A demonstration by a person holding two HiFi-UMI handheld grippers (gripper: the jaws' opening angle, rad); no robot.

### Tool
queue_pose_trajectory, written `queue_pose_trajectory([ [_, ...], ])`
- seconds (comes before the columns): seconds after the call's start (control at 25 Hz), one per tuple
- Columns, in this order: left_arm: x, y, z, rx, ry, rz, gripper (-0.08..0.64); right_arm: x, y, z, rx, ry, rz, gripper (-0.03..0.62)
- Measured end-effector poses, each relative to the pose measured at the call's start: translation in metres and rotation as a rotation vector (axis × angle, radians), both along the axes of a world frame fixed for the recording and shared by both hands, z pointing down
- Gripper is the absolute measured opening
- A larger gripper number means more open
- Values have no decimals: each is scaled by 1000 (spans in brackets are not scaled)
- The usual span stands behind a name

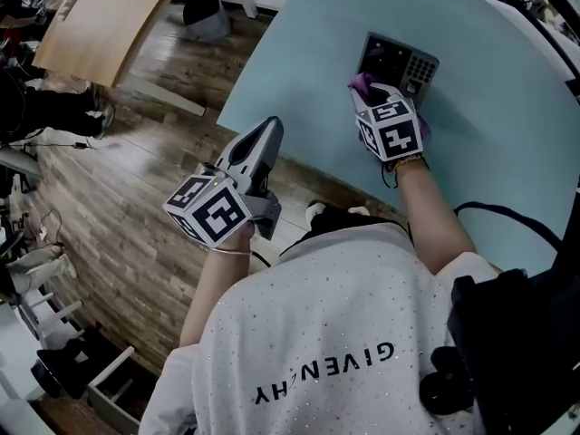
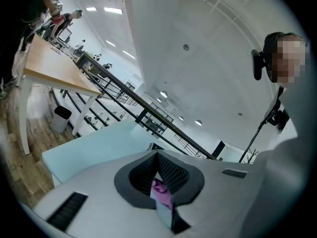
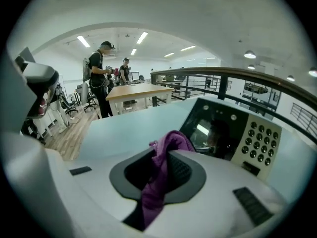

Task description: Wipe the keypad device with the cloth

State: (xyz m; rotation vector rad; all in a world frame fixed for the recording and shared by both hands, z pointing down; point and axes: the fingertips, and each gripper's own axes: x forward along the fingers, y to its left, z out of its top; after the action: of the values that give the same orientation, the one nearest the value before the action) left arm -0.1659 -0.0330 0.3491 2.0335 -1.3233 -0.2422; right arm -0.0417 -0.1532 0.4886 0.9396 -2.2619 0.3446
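The keypad device [image 1: 399, 62], dark with a screen and a grey number pad, lies on the pale blue table [image 1: 308, 53]. My right gripper [image 1: 372, 93] sits at its near edge, shut on a purple cloth [image 1: 365, 83]. In the right gripper view the cloth [image 3: 166, 157] hangs between the jaws of the right gripper [image 3: 171, 155], just short of the device [image 3: 233, 133]. My left gripper [image 1: 267, 132] hovers off the table's left edge over the floor, its jaws together and holding nothing. In the left gripper view, the left gripper [image 2: 157, 155] points along the table [image 2: 99, 143]; a bit of purple shows through the gap behind its tips.
A wooden table [image 1: 100, 16] and a dark bin [image 1: 207, 14] stand on the plank floor at far left. A black bag [image 1: 507, 333] and a cable [image 1: 507, 211] sit at my right side. People [image 3: 99, 78] stand by a far desk.
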Motion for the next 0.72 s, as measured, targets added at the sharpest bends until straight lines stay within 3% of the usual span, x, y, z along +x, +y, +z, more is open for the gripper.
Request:
queue_pose_trajectory([
  [0.2,32,-9,8,-16,16,-4,2,34,1,3,-18,-1,-13,46],
  [0.48,119,-19,18,-39,6,106,2,104,8,-1,-27,-44,10,46],
  [0.72,169,-27,15,-32,-4,128,2,157,10,5,-44,-57,35,49],
])
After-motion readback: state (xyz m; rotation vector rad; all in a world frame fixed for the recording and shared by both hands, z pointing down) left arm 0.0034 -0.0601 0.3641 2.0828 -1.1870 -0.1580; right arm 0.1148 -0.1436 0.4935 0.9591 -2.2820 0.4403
